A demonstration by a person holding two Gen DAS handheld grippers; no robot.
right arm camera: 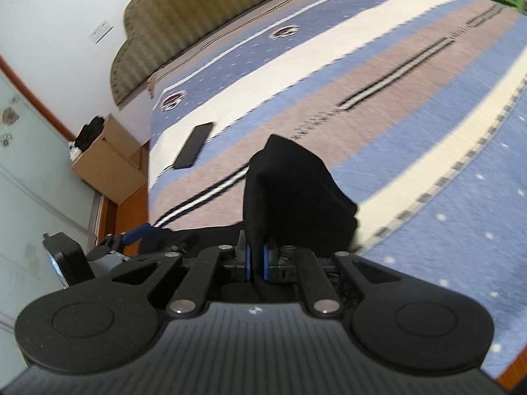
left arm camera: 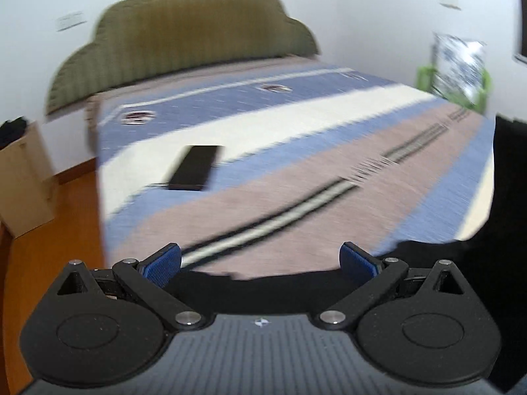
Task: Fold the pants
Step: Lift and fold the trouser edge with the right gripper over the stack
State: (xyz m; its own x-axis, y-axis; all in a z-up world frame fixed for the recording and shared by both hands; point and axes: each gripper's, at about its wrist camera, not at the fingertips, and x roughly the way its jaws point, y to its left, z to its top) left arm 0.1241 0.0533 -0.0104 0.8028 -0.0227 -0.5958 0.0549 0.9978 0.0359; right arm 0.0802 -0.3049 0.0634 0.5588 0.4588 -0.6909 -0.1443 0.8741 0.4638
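The black pants (right arm camera: 290, 191) rise in a bunched peak over the striped bed (right arm camera: 411, 115). My right gripper (right arm camera: 257, 260) is shut on them, its blue pads pinching a fold of the cloth. In the left wrist view the pants (left arm camera: 513, 181) hang as a dark mass at the right edge and run under my left gripper (left arm camera: 261, 263). That gripper is open wide, and its blue pads (left arm camera: 163, 265) touch no cloth. One blue finger (right arm camera: 138, 232) of the left gripper shows low at the left of the right wrist view.
A flat black device (left arm camera: 194, 168) lies on the blanket's white stripe near the bed's left edge. An olive padded headboard (left arm camera: 184, 33) stands at the far end. A cardboard box (left arm camera: 23, 181) holding dark clothes sits on the wooden floor (left arm camera: 66, 247) to the left.
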